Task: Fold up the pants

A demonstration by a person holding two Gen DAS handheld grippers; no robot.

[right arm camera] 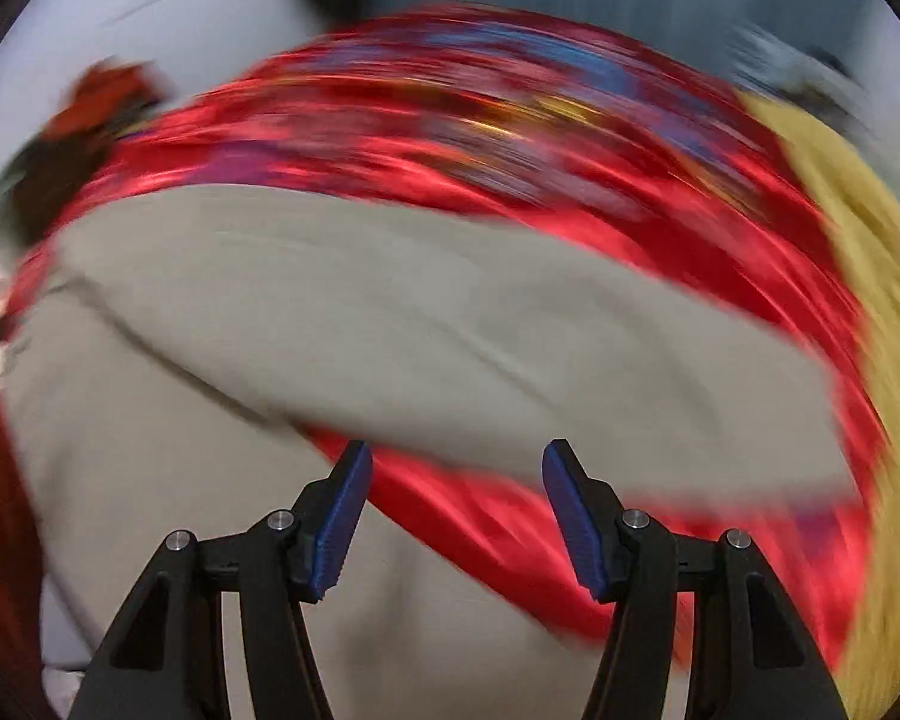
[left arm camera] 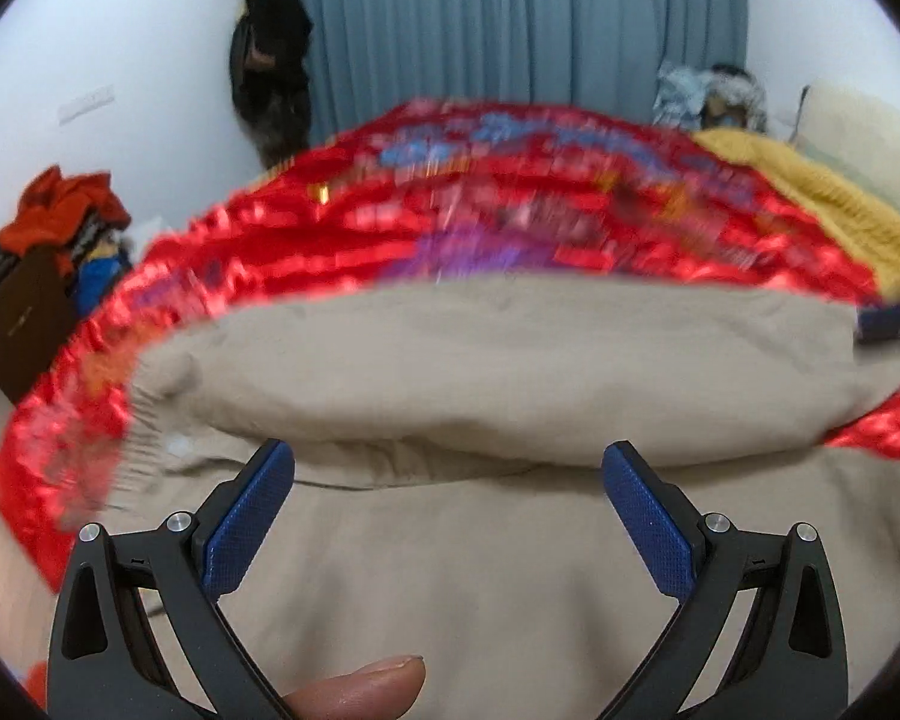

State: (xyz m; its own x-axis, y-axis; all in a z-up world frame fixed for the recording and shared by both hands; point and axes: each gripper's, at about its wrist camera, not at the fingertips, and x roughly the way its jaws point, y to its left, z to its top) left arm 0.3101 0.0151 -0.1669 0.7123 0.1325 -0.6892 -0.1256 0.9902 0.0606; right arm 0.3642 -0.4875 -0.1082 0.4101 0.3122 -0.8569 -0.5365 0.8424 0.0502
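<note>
Beige pants (left arm camera: 480,360) lie spread on a red patterned bedspread (left arm camera: 342,240), with one layer folded over another. My left gripper (left arm camera: 448,459) is open and empty, just above the fold in the pants. In the blurred right wrist view the pants (right arm camera: 360,312) lie across the red bedspread (right arm camera: 480,516). My right gripper (right arm camera: 456,459) is open and empty, over the edge of a pant leg where the bedspread shows between two beige parts.
A yellow knitted blanket (left arm camera: 822,204) lies at the right of the bed; it also shows in the right wrist view (right arm camera: 870,276). A pile of clothes (left arm camera: 60,222) stands at the left. A blue-grey curtain (left arm camera: 510,18) and a dark hanging garment (left arm camera: 270,54) are behind.
</note>
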